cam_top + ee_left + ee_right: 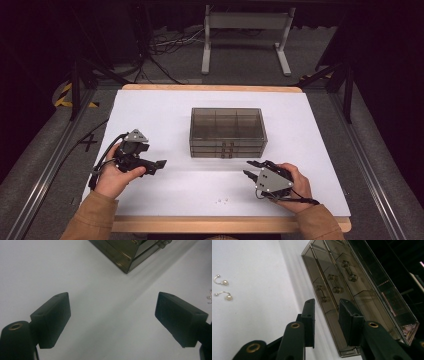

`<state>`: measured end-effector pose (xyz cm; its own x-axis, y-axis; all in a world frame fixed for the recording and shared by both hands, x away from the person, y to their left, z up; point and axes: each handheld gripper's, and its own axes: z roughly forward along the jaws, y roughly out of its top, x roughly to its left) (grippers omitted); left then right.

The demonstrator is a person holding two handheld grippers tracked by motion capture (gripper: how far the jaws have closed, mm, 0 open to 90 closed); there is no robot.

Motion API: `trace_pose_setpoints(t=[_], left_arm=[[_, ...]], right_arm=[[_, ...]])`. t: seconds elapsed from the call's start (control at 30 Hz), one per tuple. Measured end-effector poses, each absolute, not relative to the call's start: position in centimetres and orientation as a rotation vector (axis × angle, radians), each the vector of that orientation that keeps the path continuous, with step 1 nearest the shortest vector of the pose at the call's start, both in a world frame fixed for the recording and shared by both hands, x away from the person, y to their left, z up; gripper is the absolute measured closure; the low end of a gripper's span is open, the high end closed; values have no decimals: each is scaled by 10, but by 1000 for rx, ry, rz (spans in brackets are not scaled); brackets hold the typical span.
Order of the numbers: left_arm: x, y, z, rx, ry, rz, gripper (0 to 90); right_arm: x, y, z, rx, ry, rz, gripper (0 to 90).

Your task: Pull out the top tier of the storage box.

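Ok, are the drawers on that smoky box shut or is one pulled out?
Shut, as far as shows. On the drawer box all three fronts sit flush in the right gripper view, handles lined up, none sticking out.

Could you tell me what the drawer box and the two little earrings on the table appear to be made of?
The drawer box looks like smoke-tinted transparent plastic, probably acrylic: glossy, see-through walls showing inner dividers, with clear moulded handles. The earrings look like thin, shiny silver-coloured metal hooks, each ending in a small pearl-like bead; real or imitation pearl cannot be told.

Tan sleeves [92, 212], black left gripper [159, 165], right gripper [251, 169], grey triangular plates, brass-ringed screw holes
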<state>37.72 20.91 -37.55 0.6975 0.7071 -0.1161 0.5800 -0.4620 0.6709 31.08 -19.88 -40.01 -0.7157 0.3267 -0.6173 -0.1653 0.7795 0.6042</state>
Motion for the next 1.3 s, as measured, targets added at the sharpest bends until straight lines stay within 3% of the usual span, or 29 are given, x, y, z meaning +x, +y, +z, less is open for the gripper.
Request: trace_pose_setpoints(t=[1.3], left_arm=[[380,208,-377,2198,976,222,136]], right_arm=[[296,-179,-414,20,2005,487,696]])
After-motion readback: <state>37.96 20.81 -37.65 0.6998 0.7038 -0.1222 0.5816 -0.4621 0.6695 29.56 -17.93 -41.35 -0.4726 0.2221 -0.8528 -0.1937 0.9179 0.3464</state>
